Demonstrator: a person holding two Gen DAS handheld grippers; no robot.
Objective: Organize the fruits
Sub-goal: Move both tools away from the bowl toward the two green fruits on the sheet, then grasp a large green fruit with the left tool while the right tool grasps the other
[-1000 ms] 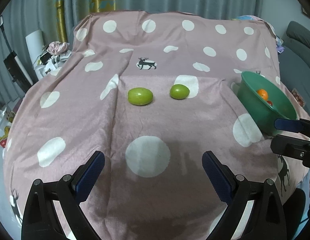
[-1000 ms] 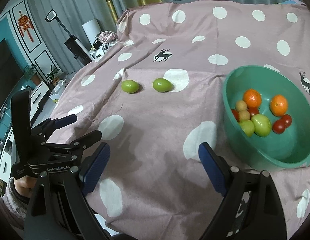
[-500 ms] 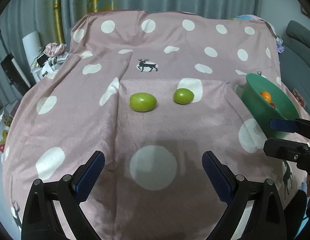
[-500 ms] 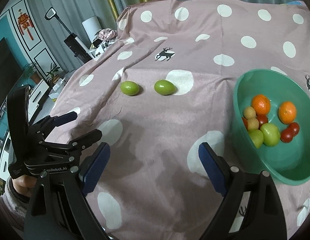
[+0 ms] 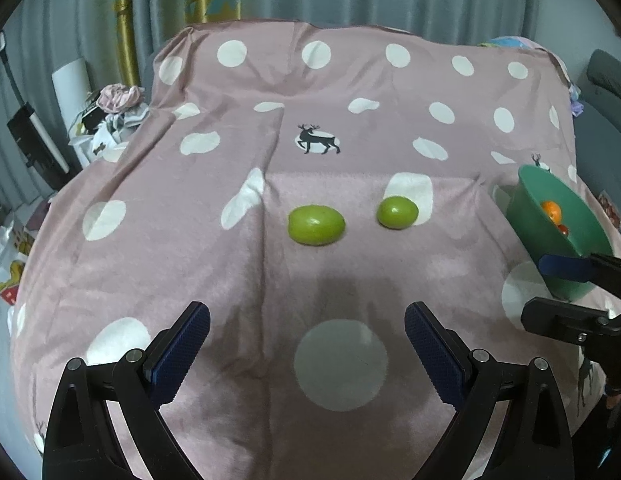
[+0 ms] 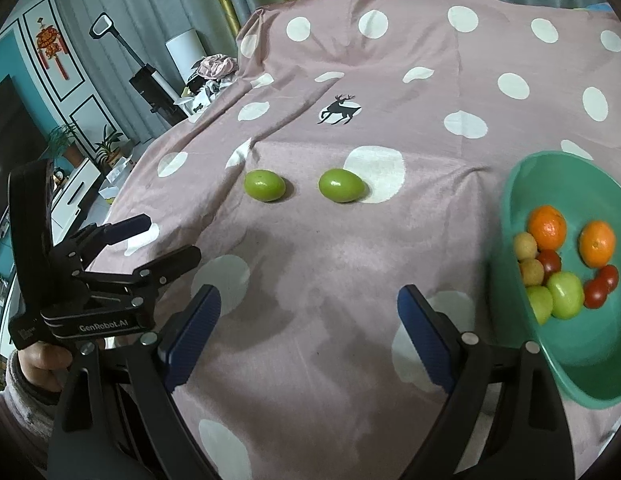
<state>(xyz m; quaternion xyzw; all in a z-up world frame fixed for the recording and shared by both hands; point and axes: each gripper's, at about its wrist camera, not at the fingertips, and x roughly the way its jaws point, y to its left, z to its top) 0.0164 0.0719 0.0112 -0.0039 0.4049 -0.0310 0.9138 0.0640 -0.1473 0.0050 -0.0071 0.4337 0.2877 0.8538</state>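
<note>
Two oval green fruits (image 5: 316, 225) (image 5: 397, 212) lie side by side mid-desk on the dotted cloth (image 5: 190, 240), long axes across it. The green bowl (image 6: 510, 208) of fruit sits at the right edge. Left tool (image 5: 306, 340) and right tool (image 6: 308, 320) hover released, empty.

Both fisheye cameras looked forward and steeply down along their own spread blue-padded fingers at a pink polka-dot cloth (image 5: 350, 264). The left view faced two green oval fruits (image 5: 316, 225) head-on; the right view sat nearer the green plastic bowl (image 6: 522, 184). Both views shared fruits, bowl and cloth.
</note>
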